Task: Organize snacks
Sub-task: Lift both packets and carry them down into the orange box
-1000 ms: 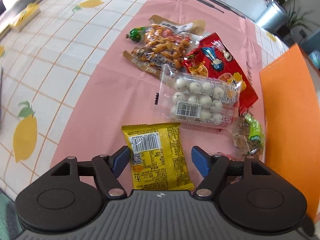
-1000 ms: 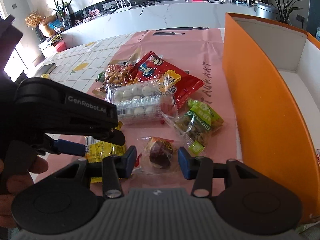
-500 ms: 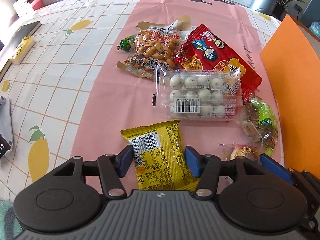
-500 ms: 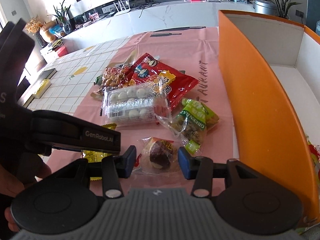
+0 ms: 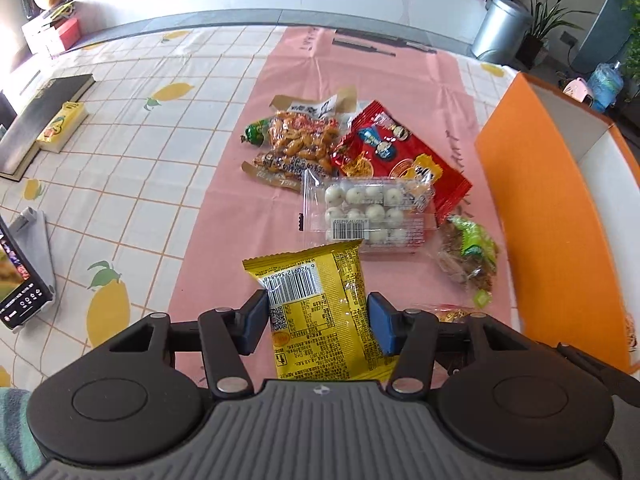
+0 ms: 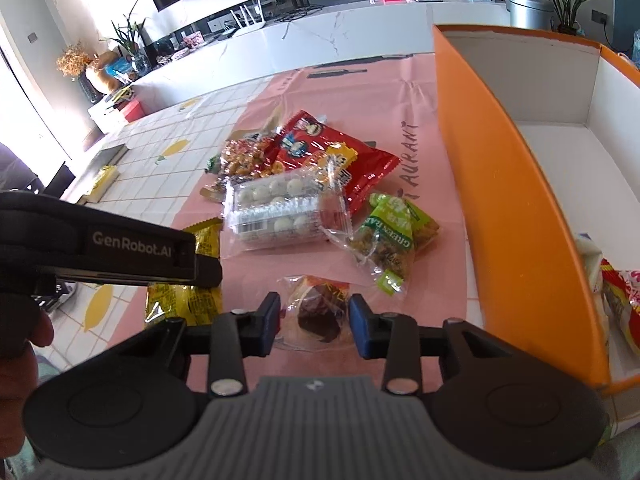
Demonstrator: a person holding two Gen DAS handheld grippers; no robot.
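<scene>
The left hand-held gripper point(image 5: 316, 322) is clenched on a yellow foil snack packet with a barcode point(image 5: 320, 312); its blue pads press both side edges, and the packet's far end appears raised off the pink paper mat point(image 5: 248, 184) that covers the table. The right hand-held gripper point(image 6: 314, 322) points down at a small clear-wrapped dark brown sweet point(image 6: 318, 312) lying on the mat; its jaws are closing with the sweet between them, and the pads do not yet press on it. Just beyond, a clear plastic tray of white round candies point(image 5: 368, 212) rests partly on a red crisp bag point(image 5: 396, 152), with a transparent bag of orange fried snacks point(image 5: 300, 140) to the far left and a green-labelled packet of raisins point(image 6: 390, 236) to the right. An open orange cardboard box with a white inside point(image 6: 512, 216) stands on the right, holding a red and white packet point(image 6: 620, 300) at its near end.
</scene>
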